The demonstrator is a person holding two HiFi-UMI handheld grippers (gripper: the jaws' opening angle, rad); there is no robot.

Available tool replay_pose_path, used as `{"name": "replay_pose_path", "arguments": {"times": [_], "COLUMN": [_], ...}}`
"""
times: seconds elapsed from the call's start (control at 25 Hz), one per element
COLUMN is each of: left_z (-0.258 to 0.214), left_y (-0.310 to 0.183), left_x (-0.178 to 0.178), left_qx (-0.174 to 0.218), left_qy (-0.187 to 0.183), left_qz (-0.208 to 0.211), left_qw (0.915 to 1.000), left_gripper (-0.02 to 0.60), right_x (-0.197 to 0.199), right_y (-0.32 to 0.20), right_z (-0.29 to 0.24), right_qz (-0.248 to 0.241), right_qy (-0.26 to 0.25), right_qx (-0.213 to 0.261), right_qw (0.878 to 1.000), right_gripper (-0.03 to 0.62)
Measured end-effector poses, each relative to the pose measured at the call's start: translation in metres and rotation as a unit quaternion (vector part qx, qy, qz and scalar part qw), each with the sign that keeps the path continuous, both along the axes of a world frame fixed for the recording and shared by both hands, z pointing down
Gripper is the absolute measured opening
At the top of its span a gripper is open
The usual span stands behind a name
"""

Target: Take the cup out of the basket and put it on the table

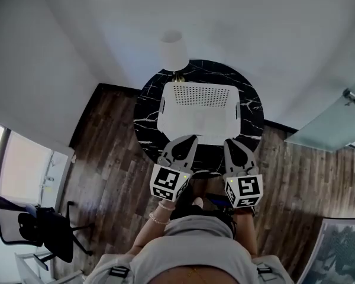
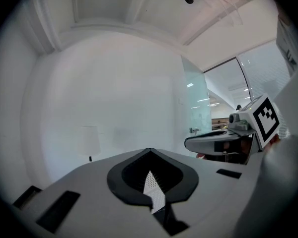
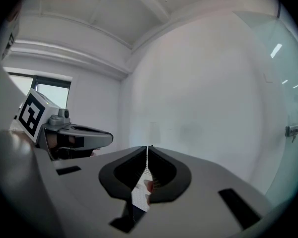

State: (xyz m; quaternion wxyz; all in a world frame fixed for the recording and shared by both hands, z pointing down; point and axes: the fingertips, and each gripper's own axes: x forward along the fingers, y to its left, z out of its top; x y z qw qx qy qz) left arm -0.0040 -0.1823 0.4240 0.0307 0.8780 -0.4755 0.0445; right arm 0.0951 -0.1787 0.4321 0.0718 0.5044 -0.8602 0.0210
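Basket (image 1: pixel 198 94): white, on round black surface (image 1: pixel 147 108).
Left tool (image 1: pixel 191 139): jaws together, empty, at basket's near side.
Right tool (image 1: pixel 229 142): jaws together, empty, there too.

The basket (image 1: pixel 198 93) sits on the round tabletop (image 1: pixel 147 114), roughly at its middle. Behind it, at the tabletop's far edge, stands a lamp (image 1: pixel 173 51), with the wall beyond. My left gripper (image 1: pixel 192 138) and right gripper (image 1: pixel 227 141) hang side by side over the near edge of the tabletop. Both jaws point forward at the basket's near wall, just before it, left one towards its left half and right one towards its right half. My body is directly below them. The floor (image 1: pixel 106 141) surrounds the tabletop. A chair (image 1: pixel 47 229) stands on it far to my left and behind, and a glass door (image 1: pixel 325 129) is on my right.
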Motion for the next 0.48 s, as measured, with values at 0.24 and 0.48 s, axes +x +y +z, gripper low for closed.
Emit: {"name": "replay_pose_path", "arguments": {"times": [0.24, 0.48], "left_z": [-0.002, 0.004], "left_y": [-0.048, -0.098], "left_x": [-0.003, -0.022], "left_qx": [0.002, -0.002], "left_qy": [0.003, -0.003], "left_qz": [0.029, 0.05], "left_qw": [0.9996, 0.9987], "left_gripper": [0.005, 0.005], "right_x": [-0.001, -0.017], "right_y": [-0.041, -0.09], "right_z": [-0.001, 0.002], "right_qz": [0.027, 0.05], "right_qy": [0.014, 0.029], "right_qx": [0.004, 0.006], "right_qw": [1.0, 0.998], "right_gripper": [0.012, 0.012]}}
